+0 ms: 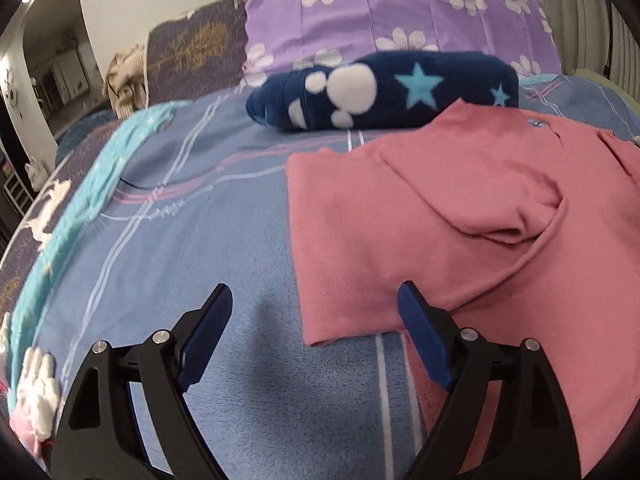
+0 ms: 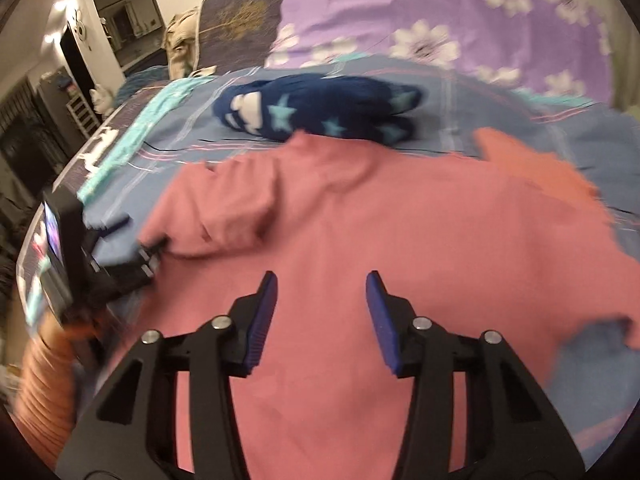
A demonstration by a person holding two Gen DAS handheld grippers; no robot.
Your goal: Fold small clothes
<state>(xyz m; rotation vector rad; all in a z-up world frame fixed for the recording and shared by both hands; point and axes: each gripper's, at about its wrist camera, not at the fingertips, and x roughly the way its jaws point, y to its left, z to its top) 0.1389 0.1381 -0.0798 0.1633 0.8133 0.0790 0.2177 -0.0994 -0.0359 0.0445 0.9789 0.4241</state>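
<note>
A small pink long-sleeved top [image 1: 460,208] lies spread on the blue striped bedsheet [image 1: 208,232], one sleeve folded across its body. My left gripper [image 1: 316,296] is open and empty, just above the sheet at the top's near left sleeve edge. In the right wrist view the pink top [image 2: 360,220] fills the middle. My right gripper [image 2: 322,280] is open and empty, hovering over its body. The left gripper [image 2: 132,248] shows at the garment's left edge, held by a hand in an orange sleeve [image 2: 44,396].
A folded navy fleece with stars and paw prints [image 1: 384,88] lies behind the top, also seen in the right wrist view [image 2: 316,110]. A purple flowered pillow [image 1: 400,12] stands at the headboard. A turquoise strip [image 1: 80,208] runs along the bed's left edge.
</note>
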